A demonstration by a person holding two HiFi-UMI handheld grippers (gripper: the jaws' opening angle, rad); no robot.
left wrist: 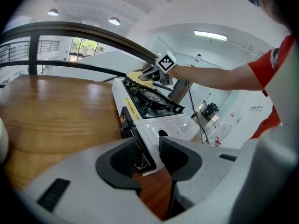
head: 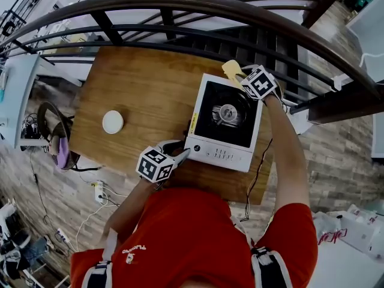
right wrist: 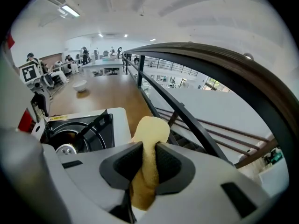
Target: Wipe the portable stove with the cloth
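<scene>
- While the right gripper (right wrist: 149, 160) is clamping a folded yellow cloth (right wrist: 150, 129) tightly between its jaws, it is hovering at the far right corner of the portable stove (head: 223, 125), close to the dark railing (head: 180, 5).
- The cloth is sticking out past the jaw tips, just over the stove's white rim. No view is showing whether it is actually touching the surface.
- The stove is sitting on the right side of a wooden counter (head: 144, 89), with its black burner well in the middle and its control panel facing the person.
- The left gripper (left wrist: 150, 155) is resting at the stove's near left corner. Its jaws are standing slightly apart and gripping nothing, with the corner lying just ahead of the gap.
- A small round white object (head: 113, 122) is lying on the counter, well apart from the stove on the left.
- Judging by this, the wiping is only beginning or working along the far edge.
- The next move is probably calling for pressing the cloth flat onto the rim and sweeping it along, while the left gripper is bracing the stove against sliding.
</scene>
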